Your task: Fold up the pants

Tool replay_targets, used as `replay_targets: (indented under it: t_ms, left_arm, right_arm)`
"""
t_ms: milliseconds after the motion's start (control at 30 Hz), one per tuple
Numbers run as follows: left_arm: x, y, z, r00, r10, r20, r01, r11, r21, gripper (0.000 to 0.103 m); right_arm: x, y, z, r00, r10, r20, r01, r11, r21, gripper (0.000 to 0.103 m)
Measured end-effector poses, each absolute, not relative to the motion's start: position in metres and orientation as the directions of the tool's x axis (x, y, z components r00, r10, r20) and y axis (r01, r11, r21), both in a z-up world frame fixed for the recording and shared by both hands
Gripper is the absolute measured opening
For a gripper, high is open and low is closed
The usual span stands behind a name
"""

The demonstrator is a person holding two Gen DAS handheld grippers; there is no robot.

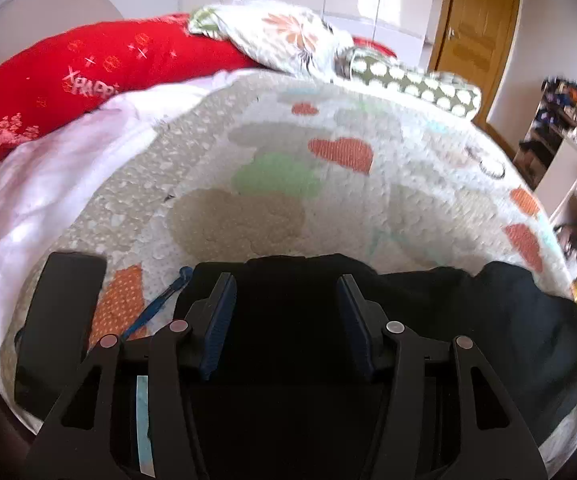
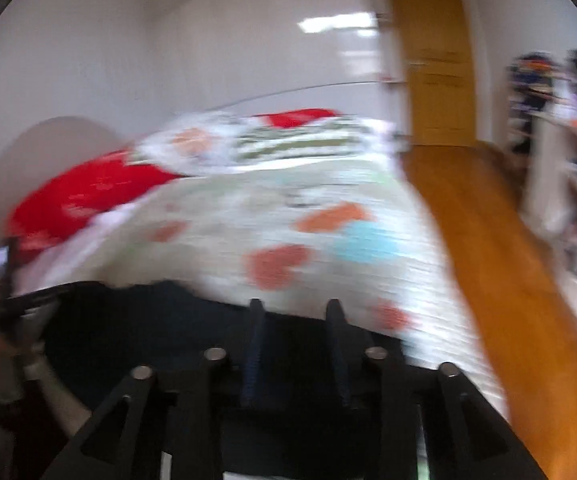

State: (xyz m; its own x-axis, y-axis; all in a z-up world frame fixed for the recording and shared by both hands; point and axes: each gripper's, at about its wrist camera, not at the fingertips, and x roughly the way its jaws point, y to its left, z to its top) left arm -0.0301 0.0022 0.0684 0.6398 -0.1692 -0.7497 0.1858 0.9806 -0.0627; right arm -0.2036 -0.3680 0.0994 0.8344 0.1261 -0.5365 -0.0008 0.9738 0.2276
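The pants [image 1: 488, 320], dark and nearly black, lie spread along the near edge of the bed [image 1: 328, 200], running from under the left tongs [image 1: 286, 312] across to the bed's right edge, where the cloth bunches into a low fold. The left tongs hang over the pants with the jaws standing well apart; dark cloth fills the gap below them, but the pads do not press on it, so they are released. On the bed's near left corner, beside the pants, lie a flat black slab [image 1: 56, 328] and a thin blue stick [image 1: 160, 300] that rests on the quilt [image 1: 272, 168], a pale cover patterned with orange, green and grey hearts. A white sheet [image 1: 48, 184] shows along the bed's left edge. At the far end are a red pillow [image 1: 88, 68], a floral pillow [image 1: 288, 36] and a green one with white dots [image 1: 416, 80]. The right wrist view is smeared by motion: the right tongs [image 2: 296, 344] are held above the pants [image 2: 148, 320] at the near edge, jaws parted with nothing clamped between the pads. A hand [image 2: 4, 364] shows blurred at that view's lower left. A wooden floor [image 2: 488, 240], a door [image 2: 436, 64] and shelves [image 2: 568, 160] lie beyond the bed's right edge.
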Motion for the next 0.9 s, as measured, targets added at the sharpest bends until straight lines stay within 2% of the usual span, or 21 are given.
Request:
replay_targets:
  t_ms: [67,167,300,367,433,500,567,767,900]
  left_arm:
    - [-0.022,0.000,0.062,0.632,-0.134,-0.763,0.173,0.984,-0.029,0.052]
    - [-0.016,-0.001,0.054,0.629,-0.079,-0.774,0.156,0.987,0.025,0.052]
    - [-0.009,0.012,0.044,0.619,-0.100,-0.779,0.130,0.991,-0.025,0.056]
    - [-0.011,0.018,0.040,0.628,-0.112,-0.770,0.105,0.993,-0.059,0.060]
    - [-0.014,0.022,0.038,0.638,-0.124,-0.760,0.096,0.992,-0.082,0.063]
    - [-0.015,0.025,0.033,0.655,-0.118,-0.746,0.067,0.993,-0.098,0.072]
    - [-0.010,0.026,0.025,0.640,-0.122,-0.759,0.056,0.992,-0.112,0.074]
    - [-0.014,0.027,0.032,0.638,-0.125,-0.760,0.062,0.992,-0.111,0.073]
    - [-0.024,0.027,0.048,0.652,-0.119,-0.748,0.058,0.993,-0.106,0.073]
  right_arm:
    - [-0.172,-0.344,0.091,0.821,0.191,-0.539,-0.074,0.970,0.230,0.039]
    - [-0.118,-0.312,0.068,0.755,0.252,-0.605,-0.141,0.964,0.225,0.043]
    - [-0.070,-0.279,0.036,0.661,0.317,-0.680,-0.206,0.948,0.241,0.043]
    - [-0.061,-0.269,0.027,0.641,0.298,-0.707,-0.212,0.954,0.210,0.025]
    - [-0.060,-0.274,0.026,0.659,0.265,-0.704,-0.184,0.964,0.190,0.015]
    - [-0.060,-0.284,0.024,0.686,0.145,-0.713,-0.091,0.989,0.114,0.014]
    - [-0.055,-0.291,0.011,0.656,0.149,-0.740,-0.068,0.988,0.139,0.014]
    - [-0.067,-0.301,0.025,0.691,0.185,-0.699,-0.069,0.979,0.191,0.014]
    - [-0.093,-0.285,0.048,0.722,0.224,-0.655,-0.128,0.973,0.193,0.014]
